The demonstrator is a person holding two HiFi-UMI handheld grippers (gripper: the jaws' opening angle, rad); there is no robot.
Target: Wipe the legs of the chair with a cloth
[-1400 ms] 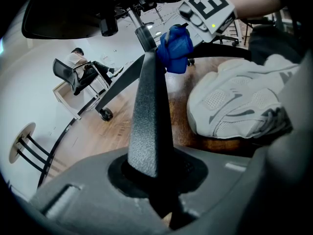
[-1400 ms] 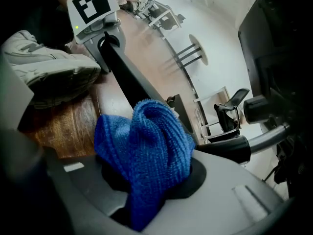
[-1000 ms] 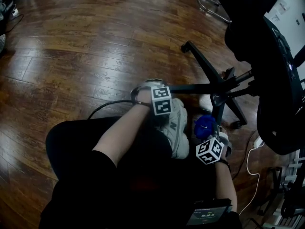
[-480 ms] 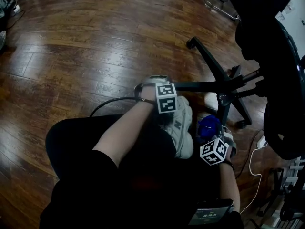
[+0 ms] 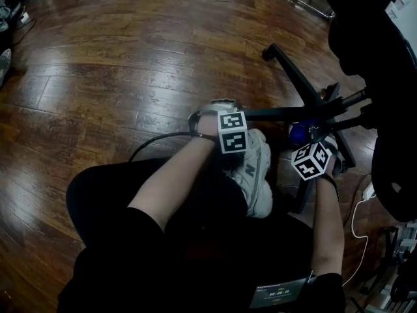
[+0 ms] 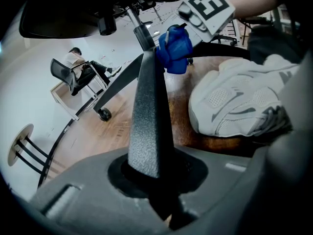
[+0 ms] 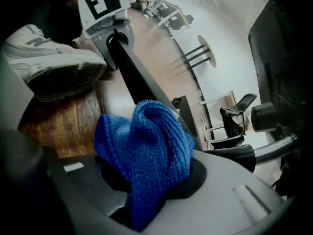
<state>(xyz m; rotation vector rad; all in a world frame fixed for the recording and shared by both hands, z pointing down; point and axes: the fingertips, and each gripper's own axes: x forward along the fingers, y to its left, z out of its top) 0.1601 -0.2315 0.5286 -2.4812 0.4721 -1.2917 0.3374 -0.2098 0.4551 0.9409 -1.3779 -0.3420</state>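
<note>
The black office chair's star base (image 5: 324,106) stands at the right of the head view. My left gripper (image 5: 242,117) is shut on the end of one textured black leg (image 6: 149,111), which runs up from between its jaws. My right gripper (image 5: 306,145) is shut on a bunched blue cloth (image 7: 146,146). In the head view the cloth (image 5: 299,134) sits against the same leg (image 5: 280,114), close to the hub. The left gripper view shows the cloth (image 6: 175,48) pressed to the leg's right side, under the right gripper's marker cube (image 6: 208,6).
A white sneaker (image 5: 255,175) rests on the wooden floor (image 5: 130,64) between the two grippers. A black cable (image 5: 156,141) curves left of my left wrist and a white cable (image 5: 357,214) lies at the right. The dark chair seat (image 5: 391,96) overhangs the right side.
My right gripper has carried the blue cloth up and away from the sneaker onto the leg near the hub. The left gripper has kept its hold on the leg's end.
</note>
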